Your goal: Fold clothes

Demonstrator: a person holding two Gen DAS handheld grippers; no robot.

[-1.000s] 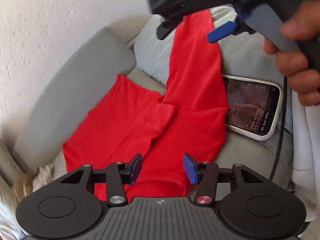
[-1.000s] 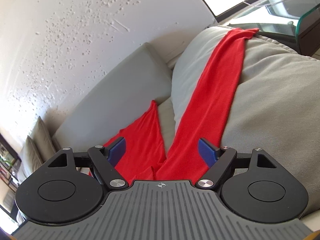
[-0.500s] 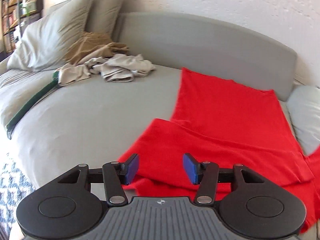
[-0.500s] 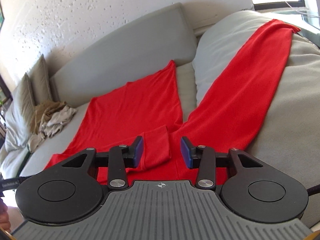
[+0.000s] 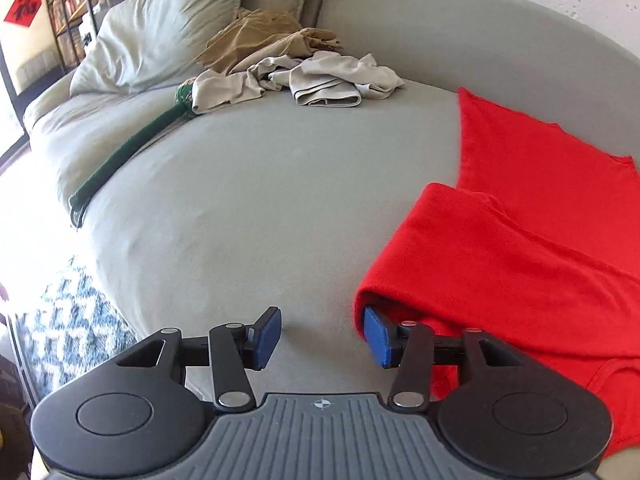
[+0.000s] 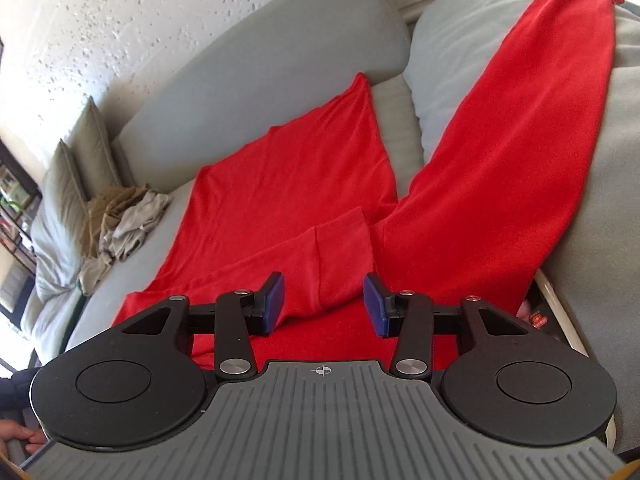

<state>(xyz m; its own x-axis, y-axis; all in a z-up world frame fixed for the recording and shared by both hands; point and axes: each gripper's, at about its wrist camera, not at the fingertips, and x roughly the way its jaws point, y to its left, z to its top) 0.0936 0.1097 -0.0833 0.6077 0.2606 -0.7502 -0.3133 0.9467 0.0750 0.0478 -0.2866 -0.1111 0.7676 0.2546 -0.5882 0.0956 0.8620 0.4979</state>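
At the left end of the grey fabric sofa (image 5: 260, 200), against its pillows: a heap of crumpled beige and pale grey clothes (image 5: 304, 72), with a dark green fabric strip (image 5: 120, 160) trailing from it toward the sofa's front edge. Not yet sorted or folded, none of it.

Over the sofa's bare middle seat, by its front edge: the left gripper (image 5: 322, 336), tongs about half apart, holding nothing, only grey upholstery between the pads. Right-hand pad just at the rolled side edge of the red long-sleeved knit top (image 5: 520, 240).

Spread flat on the right half of the sofa's seat: that same top (image 6: 280, 200), hem toward the sofa's backrest. First fold judged done: one folded-in sleeve (image 6: 340, 248) laid across the body. Still to do, by the look of it: the outstretched sleeve (image 6: 520, 140), draped up over the sofa's big right-end cushion, then the body folds.

Above the folded-in sleeve's cuff, near the sofa's front edge: the right gripper (image 6: 324, 304), tongs half apart, just drawn in from wide and eased back a touch. Red cloth showing in the gap, pads not pressing on it, so nothing gripped.
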